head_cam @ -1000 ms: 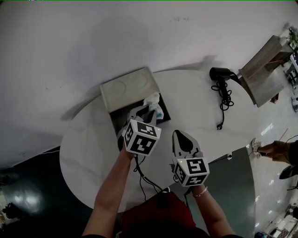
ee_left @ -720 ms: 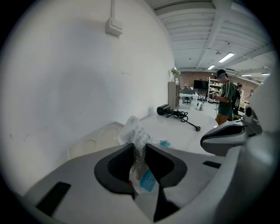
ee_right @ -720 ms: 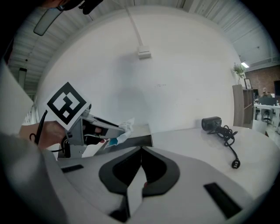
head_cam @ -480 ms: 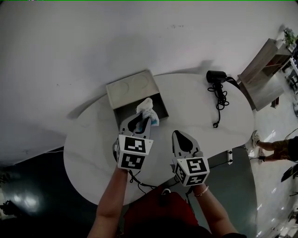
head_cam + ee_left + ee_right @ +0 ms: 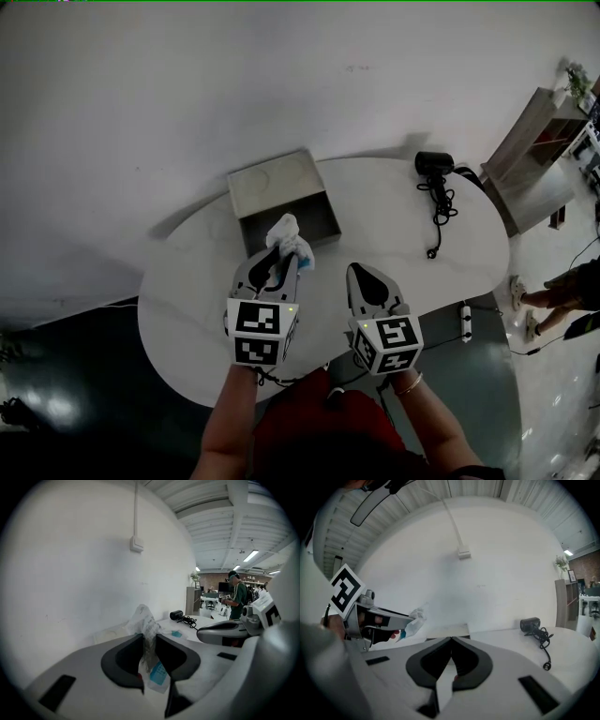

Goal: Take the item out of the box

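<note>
The left claw [image 5: 274,262] is clamped on the item, a crinkled white plastic packet [image 5: 288,234] with blue print. In the left gripper view the two dark pads pinch the packet's [image 5: 144,620] middle, so that its top fans out ahead of the left claw [image 5: 150,641] and its blue-printed end hangs beneath. The open grey box [image 5: 327,221] lies just ahead of and below this claw, its lid folded back toward the wall. From the right gripper view the packet [image 5: 414,620] hangs up in the air, above the level of the box [image 5: 447,631], so the lift-out step looks close to done.

The right claw [image 5: 366,278] hovers just beside the left one. Its jaws are drawn together, tips touching, with nothing between them [image 5: 451,641].

What is left, I judge, is to carry the packet clear of the box and set it on bare desk [image 5: 187,300], near the left claw's own side, then part the pads. The grip is on thin, slippery film, so a steady hold matters until the packet rests on the desk. A hair dryer [image 5: 433,163] with its cord lies well off beyond the right claw, out of the way.
</note>
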A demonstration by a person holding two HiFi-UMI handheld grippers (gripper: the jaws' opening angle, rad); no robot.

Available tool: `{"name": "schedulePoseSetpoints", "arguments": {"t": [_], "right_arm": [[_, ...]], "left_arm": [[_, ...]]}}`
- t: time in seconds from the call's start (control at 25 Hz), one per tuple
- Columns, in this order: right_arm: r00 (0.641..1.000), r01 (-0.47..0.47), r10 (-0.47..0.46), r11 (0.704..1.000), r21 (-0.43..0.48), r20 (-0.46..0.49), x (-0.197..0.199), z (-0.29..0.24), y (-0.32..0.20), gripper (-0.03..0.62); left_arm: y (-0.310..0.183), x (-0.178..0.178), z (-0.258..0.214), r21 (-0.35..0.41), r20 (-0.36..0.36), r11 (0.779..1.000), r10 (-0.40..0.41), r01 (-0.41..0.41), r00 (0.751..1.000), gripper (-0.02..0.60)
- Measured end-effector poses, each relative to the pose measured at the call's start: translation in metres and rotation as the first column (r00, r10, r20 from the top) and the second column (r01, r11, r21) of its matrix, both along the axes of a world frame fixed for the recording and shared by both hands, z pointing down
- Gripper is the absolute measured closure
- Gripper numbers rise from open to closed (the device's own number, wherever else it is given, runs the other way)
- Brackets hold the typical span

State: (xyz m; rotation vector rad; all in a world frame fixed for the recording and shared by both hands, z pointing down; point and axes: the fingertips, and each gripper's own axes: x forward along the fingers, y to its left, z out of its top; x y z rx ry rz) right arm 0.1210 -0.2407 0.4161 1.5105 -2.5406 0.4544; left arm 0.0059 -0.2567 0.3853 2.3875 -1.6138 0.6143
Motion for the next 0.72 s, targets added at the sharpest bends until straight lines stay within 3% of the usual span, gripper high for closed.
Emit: {"name": "schedulePoseSetpoints", "arguments": {"t": [0.72], "right_arm": [[0.997, 0.058, -0.061, 0.997, 0.058, 0.04, 0.011, -0.028, 0.041, 0.579]], "left_arm": [[0.07, 0.01, -0.019, 0.063, -0.09, 0.993, -0.09, 0.096, 0.992, 0.476]]}}
